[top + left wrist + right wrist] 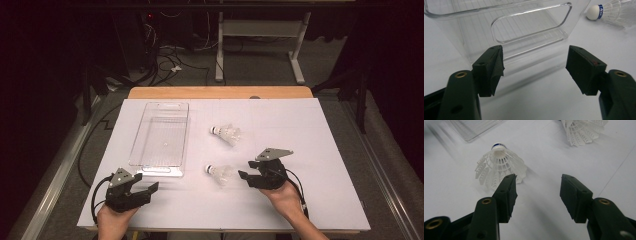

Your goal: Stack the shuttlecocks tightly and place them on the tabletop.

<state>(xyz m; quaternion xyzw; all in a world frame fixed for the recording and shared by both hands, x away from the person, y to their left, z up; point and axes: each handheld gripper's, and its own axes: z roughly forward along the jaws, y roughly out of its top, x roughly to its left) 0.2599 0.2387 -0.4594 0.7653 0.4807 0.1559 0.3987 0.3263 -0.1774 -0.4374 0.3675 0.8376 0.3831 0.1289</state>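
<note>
Two shuttlecocks lie on the white bench, and the near shuttlecock (218, 173) is the one in play, on its side just ahead of the right gripper (246, 176), cork pointing toward the clear plastic bin (161, 131). Right jaws spread wide, nothing between them, the feathered skirt just off the left pad in the right gripper view. Risk here, I'd say: that skirt is light and springy, so a jaw coming in off-centre could nudge it and send it rolling away, or a hard squeeze could crush the feathers. The far shuttlecock (226, 133) sits well clear. Right hand low, wrist near the bench edge, gripper angled left toward the target. Left gripper (151, 188) rests low by the bin's near end, jaws released and empty, facing the bin's handle cut-out (530, 23).
</note>
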